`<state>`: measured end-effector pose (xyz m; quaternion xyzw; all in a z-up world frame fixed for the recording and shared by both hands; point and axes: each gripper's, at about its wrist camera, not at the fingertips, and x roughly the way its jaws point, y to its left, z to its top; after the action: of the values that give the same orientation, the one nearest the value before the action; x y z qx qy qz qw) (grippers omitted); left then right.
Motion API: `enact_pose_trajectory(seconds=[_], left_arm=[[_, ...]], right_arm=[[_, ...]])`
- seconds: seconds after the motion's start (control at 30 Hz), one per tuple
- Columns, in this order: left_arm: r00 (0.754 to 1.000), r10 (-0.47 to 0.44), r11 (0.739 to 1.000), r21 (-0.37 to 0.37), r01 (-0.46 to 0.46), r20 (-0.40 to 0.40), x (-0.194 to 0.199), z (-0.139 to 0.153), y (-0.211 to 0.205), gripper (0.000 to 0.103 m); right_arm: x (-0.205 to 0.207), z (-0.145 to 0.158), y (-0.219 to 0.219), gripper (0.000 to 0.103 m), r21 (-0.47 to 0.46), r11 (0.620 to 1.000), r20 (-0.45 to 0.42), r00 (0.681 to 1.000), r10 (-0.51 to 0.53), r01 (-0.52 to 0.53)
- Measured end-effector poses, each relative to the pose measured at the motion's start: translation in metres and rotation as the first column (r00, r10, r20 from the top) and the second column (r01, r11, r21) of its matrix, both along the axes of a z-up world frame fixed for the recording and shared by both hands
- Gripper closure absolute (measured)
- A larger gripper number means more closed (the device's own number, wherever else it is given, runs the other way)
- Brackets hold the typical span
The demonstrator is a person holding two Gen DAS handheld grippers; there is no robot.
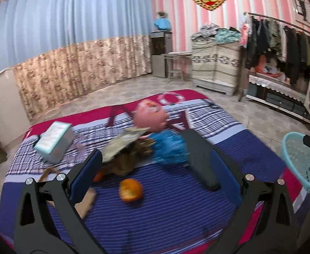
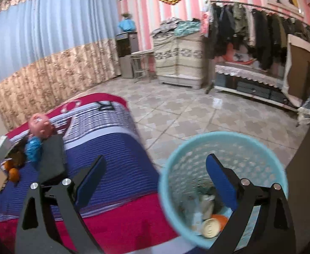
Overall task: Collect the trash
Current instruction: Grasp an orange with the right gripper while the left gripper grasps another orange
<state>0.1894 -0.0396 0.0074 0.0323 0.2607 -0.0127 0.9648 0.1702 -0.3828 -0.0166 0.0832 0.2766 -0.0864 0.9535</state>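
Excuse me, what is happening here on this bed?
A person with two handheld grippers is collecting trash. The left gripper is open over the striped bedspread, facing an orange peel, with a doll and a small box beyond. The right gripper is open and empty above the blue basket, which already holds a can and other scraps.

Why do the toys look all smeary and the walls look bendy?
Left wrist view: motion blur smears the pink doll and orange peel; the fisheye lens bows the curtain. Right wrist view: the blue basket rim is soft, corners go dark.
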Motion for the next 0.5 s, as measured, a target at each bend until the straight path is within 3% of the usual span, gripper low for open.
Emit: enact_pose_trajectory(seconds=[0.5], left_arm=[[0.986,0.152,0.988,-0.021,-0.153,-0.066,-0.019,-0.036,0.108,0.006]], right_arm=[[0.01,-0.02,0.091,0.01,-0.074,0.983,-0.053,0.985,0.164,-0.168]])
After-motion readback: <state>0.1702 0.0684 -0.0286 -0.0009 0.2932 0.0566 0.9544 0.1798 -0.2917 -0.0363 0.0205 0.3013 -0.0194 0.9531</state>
